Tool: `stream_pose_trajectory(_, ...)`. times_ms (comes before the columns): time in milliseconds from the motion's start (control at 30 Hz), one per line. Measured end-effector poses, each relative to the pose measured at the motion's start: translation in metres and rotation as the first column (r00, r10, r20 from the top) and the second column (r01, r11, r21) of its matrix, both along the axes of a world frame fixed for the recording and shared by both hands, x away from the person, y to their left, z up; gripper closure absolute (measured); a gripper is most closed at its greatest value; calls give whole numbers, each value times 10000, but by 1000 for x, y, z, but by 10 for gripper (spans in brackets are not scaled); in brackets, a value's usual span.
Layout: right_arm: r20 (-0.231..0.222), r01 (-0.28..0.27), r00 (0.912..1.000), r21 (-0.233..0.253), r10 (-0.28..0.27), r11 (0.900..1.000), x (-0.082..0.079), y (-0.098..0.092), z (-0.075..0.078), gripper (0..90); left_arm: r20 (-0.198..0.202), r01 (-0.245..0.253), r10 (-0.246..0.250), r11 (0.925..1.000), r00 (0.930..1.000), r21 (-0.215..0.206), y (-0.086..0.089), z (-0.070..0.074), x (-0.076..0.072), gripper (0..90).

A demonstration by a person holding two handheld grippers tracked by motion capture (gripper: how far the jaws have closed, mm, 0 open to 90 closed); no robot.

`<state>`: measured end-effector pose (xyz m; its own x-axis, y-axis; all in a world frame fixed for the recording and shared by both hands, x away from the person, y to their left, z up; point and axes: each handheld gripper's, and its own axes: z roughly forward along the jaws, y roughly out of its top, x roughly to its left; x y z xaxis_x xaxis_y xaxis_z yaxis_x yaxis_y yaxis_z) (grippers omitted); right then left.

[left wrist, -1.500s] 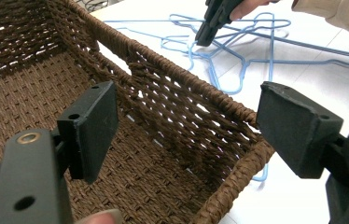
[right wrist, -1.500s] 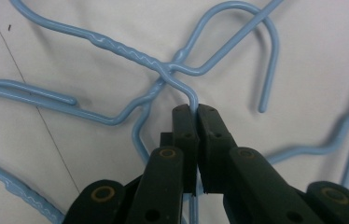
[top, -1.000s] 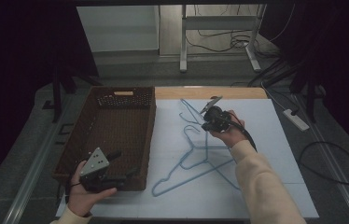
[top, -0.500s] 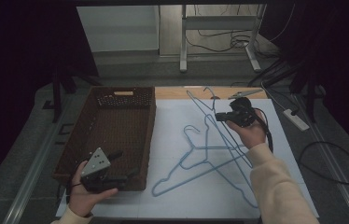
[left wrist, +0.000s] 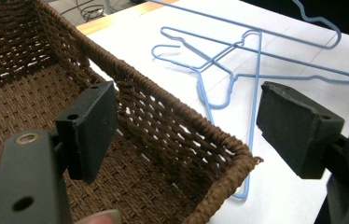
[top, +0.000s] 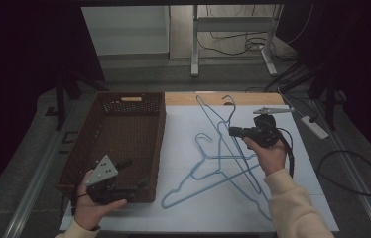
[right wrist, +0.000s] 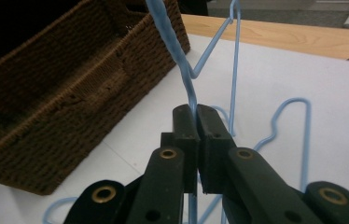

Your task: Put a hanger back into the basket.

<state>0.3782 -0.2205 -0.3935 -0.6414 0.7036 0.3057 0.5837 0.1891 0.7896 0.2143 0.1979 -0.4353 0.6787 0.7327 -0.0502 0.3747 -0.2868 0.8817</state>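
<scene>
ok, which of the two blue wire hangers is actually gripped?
The light blue wire hanger nearer the far table edge: the right gripper is shut on its wire, one end lifted. The other blue wire hanger lies flat, untouched.

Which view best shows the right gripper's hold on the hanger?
The right gripper view: the right gripper has its jaws shut on the held hanger wire, close up. The high view shows the gripper small, at the wire. The left gripper view shows hangers, not the hold.

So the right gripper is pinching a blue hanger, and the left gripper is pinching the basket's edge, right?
Not quite. The right gripper is shut on a blue hanger, but the left gripper is open. In the left gripper view its jaws stand wide apart over the basket corner without pinching it.
</scene>
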Motion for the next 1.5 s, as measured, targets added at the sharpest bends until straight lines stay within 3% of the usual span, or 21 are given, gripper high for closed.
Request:
stream_pose_trajectory(333, -284, -68, 9995, 1056, 98, 9944, -12, -9, -17, 878, -94, 33, -33, 10000, 9999, -32, -9, 5, 2, 211)
stream_pose_trajectory(567, -261, -214, 9993, 1702, 262, 9852, -22, -5, -23, 878, -327, 130, -141, 9994, 9994, -332, -21, 11, 5, 214)
stream_pose_trajectory(1100, -3, -93, 10000, 2153, 96, 9765, -38, 15, -24, 877, -668, 424, -468, 9970, 9967, -653, -61, 20, 17, 216)
stream_pose_trajectory(1500, 241, -57, 9997, 2195, 4, 9756, -43, 22, -26, 878, -1232, 1092, -1188, 9907, 9852, -816, -107, 16, 34, 225)
